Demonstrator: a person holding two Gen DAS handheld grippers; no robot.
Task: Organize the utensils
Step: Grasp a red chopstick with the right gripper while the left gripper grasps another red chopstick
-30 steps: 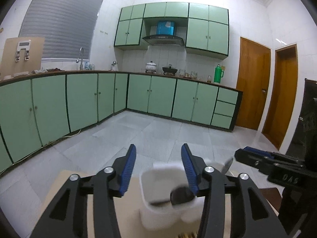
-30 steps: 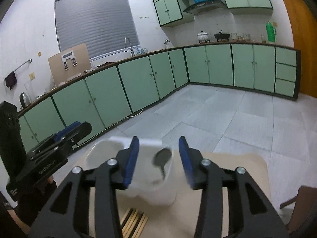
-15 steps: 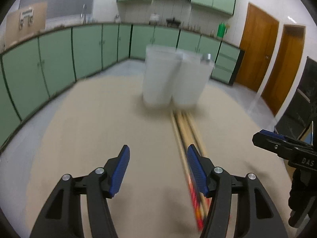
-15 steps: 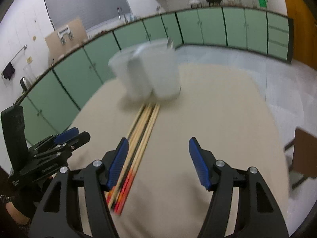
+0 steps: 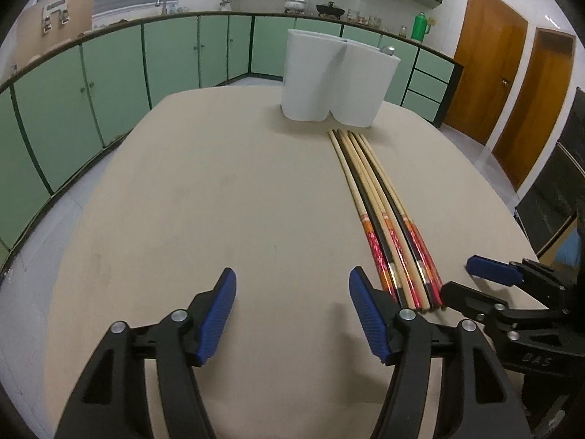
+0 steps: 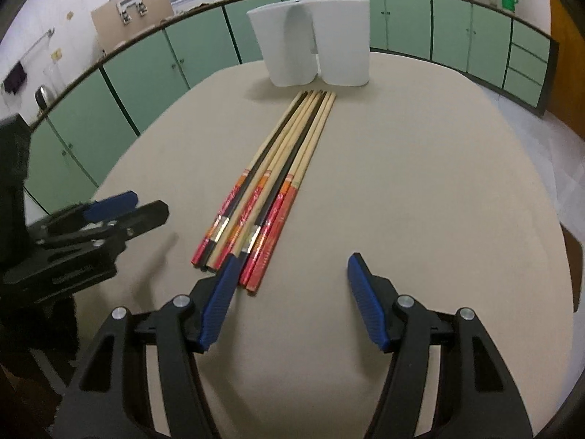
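A bundle of several chopsticks (image 5: 380, 197) (image 6: 281, 168), wooden and black with red ends, lies lengthwise on the beige table (image 5: 219, 183) (image 6: 420, 183). Beyond their far tips stands a white two-compartment holder (image 5: 336, 80) (image 6: 314, 40), with a metal utensil tip (image 5: 387, 50) showing above its right rim. My left gripper (image 5: 292, 274) hovers over bare table left of the red ends, its jaws opening with nothing between them. My right gripper (image 6: 292, 259) is open and empty, its left finger just at the red ends. Each gripper shows in the other's view (image 5: 475, 278) (image 6: 120, 205).
Green kitchen cabinets (image 5: 109, 84) run behind the table, and two wooden doors (image 5: 486, 62) stand at the right. A brown chair edge (image 6: 574, 256) sits past the table's right rim. A dark cabinet (image 5: 559, 183) stands at the right.
Both grippers have drawn back from above the holder and tipped down toward the table. Their jaws stand wider. The chopsticks have come into view and the holder is now at the far end.
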